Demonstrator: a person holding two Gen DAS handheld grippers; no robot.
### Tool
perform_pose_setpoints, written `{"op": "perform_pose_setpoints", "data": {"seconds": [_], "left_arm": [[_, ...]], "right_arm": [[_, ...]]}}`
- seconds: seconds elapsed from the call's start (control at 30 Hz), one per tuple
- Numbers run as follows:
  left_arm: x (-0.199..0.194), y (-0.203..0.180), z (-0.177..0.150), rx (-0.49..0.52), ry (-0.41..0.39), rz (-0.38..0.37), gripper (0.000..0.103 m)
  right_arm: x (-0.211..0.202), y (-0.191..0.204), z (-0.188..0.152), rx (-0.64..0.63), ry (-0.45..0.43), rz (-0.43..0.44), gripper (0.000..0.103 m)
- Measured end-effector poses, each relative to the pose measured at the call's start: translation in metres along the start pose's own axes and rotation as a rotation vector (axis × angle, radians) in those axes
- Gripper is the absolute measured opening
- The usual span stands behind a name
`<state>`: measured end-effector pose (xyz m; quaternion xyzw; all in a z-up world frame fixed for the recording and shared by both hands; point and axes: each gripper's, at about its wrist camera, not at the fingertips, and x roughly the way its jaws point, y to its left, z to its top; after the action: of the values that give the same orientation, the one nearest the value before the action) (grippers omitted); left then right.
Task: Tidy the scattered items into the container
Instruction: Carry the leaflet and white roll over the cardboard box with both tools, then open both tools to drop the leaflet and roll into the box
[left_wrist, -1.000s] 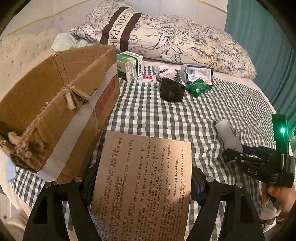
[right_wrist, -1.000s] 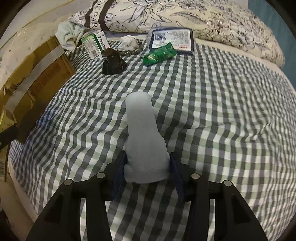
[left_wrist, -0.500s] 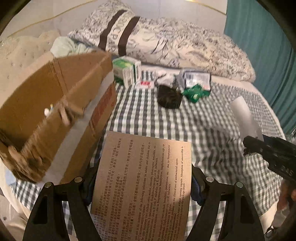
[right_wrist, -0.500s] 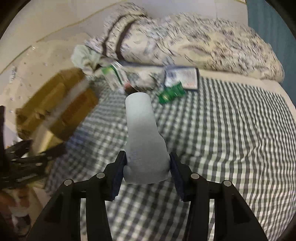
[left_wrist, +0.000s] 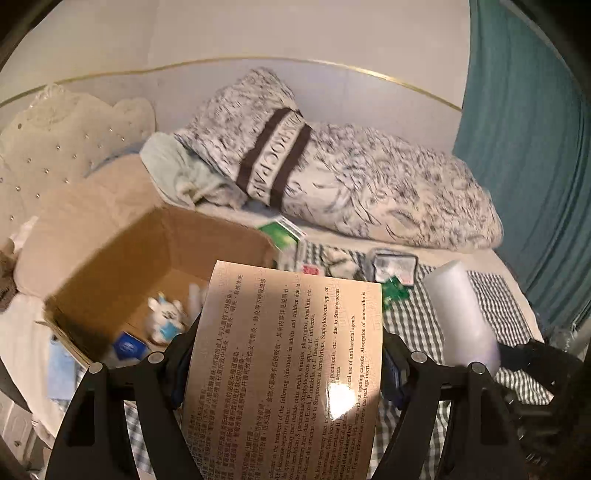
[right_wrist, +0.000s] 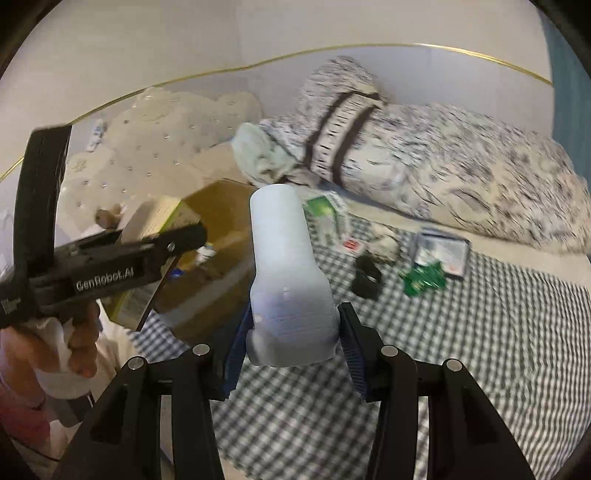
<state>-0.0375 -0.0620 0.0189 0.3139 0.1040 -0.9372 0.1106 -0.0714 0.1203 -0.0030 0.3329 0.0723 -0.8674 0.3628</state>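
Underneath, a gingham-covered bed carries an open corrugated cardboard box. Left gripper fingers clamp a flat, glossy printed medicine carton beside the box; right gripper fingers pinch a pale, matte, tube-shaped bottle above the bed.

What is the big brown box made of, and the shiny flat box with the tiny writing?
The brown box looks like plain cardboard: dull brown walls, matte. The flat box in the left gripper looks like thin glossy card: a bright glare spot sits on its printed face, though a plastic coating is possible.
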Motion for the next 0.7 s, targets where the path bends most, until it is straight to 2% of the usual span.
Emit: {"op": "perform_pose_setpoints", "data": {"seconds": [0.2, 0.37, 0.6, 0.67, 0.7], "left_arm": [[0.004, 0.038, 0.017, -0.016, 0.006, 0.064, 0.078], [0.026, 0.087, 0.027, -0.061, 0.039, 0.128, 0.078], [0.063, 0.142, 0.029, -0.108, 0.060, 0.202, 0.078], [0.070, 0.150, 0.028, -0.122, 0.063, 0.201, 0.080], [0.073, 0.154, 0.028, -0.135, 0.065, 0.211, 0.083]], "right_arm": [[0.038, 0.036, 0.026, -0.038, 0.023, 0.063, 0.047], [0.080, 0.059, 0.051, -0.035, 0.039, 0.117, 0.047], [0.142, 0.084, 0.082, -0.024, 0.061, 0.131, 0.047], [0.156, 0.087, 0.088, -0.008, 0.063, 0.130, 0.047], [0.162, 0.087, 0.091, 0.009, 0.055, 0.124, 0.051]]}}
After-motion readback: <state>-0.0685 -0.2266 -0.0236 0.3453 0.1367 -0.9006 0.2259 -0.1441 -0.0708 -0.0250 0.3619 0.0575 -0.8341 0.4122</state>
